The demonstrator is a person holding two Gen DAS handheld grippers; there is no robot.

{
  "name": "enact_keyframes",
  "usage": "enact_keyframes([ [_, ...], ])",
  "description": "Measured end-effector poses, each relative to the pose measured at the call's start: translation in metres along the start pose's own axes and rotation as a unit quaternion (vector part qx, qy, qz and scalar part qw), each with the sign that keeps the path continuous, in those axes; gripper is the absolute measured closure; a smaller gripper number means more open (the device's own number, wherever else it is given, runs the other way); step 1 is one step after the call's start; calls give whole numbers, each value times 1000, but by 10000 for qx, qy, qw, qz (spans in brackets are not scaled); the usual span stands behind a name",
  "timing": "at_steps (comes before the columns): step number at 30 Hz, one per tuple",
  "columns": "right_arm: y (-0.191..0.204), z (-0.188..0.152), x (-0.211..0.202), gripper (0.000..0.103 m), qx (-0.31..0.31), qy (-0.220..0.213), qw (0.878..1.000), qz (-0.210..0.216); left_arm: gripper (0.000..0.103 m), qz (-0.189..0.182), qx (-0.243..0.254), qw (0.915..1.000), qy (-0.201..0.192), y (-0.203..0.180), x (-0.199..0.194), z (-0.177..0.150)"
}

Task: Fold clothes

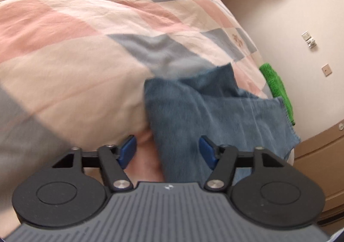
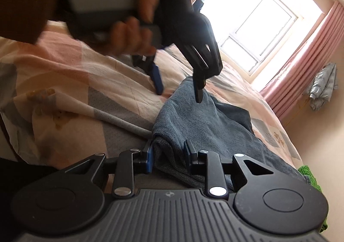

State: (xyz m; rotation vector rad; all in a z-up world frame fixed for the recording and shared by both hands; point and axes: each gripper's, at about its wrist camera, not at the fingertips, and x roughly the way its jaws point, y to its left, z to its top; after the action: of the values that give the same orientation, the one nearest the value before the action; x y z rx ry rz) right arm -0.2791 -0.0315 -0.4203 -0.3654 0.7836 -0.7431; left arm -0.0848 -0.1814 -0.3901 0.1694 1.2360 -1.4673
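The right gripper (image 2: 168, 154) pinches a thick folded edge of the blue-grey towel (image 2: 206, 121) lying on the patchwork quilt (image 2: 71, 82). Farther off, a hand (image 2: 129, 26) holds the left gripper (image 2: 178, 91), jaws apart, one finger over the towel's far edge, one over the quilt.

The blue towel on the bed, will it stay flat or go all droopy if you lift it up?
Probably droopy: the blue towel already lies bunched in soft folds on the quilt. It looks light and fuzzy, so it likely won't slip from jaws. The right gripper has a thick fold between its jaws.
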Motion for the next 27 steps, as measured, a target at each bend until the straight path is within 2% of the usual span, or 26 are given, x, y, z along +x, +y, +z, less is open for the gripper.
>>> enact_keyframes([
  [1, 4, 0, 1, 67, -58, 8, 10000, -48, 73, -28, 19, 10000, 13, -1, 3, 2],
  [3, 14, -2, 5, 61, -248, 52, 9995, -185, 77, -56, 37, 10000, 4, -2, 4, 3],
  [5, 26, -5, 10, 61, -560, 56, 9975, -437, 83, -60, 51, 10000, -54, -4, 2, 1],
  [8, 43, -8, 19, 61, -1141, 43, 9891, -932, 84, -58, 60, 9999, -126, -6, -1, 0],
  [10, 49, -9, 23, 63, -1318, 5, 9844, -1167, 81, -6, -4, 10000, -79, -4, 2, 3],
  [13, 47, -9, 28, 72, -1257, -32, 9854, -1145, 79, 63, -65, 10000, -2, -3, 9, 5],
  [17, 27, -10, 25, 81, -843, -173, 9924, -877, 88, 49, 39, 9999, -105, -12, 0, 6],
  [22, -21, -3, -1, 87, 279, -526, 9971, -470, 92, -59, 228, 9991, -367, -38, -22, 11],
  [25, -53, 1, -12, 87, 795, -692, 9939, -312, 87, 140, 505, 9982, -298, -59, -18, 19],
  [26, -59, 1, -13, 88, 858, -678, 9937, -251, 79, 233, 502, 9982, -229, -61, -13, 21],
  [27, -63, 0, -12, 88, 864, -690, 9936, -219, 75, 316, 459, 9983, -183, -60, -8, 22],
])
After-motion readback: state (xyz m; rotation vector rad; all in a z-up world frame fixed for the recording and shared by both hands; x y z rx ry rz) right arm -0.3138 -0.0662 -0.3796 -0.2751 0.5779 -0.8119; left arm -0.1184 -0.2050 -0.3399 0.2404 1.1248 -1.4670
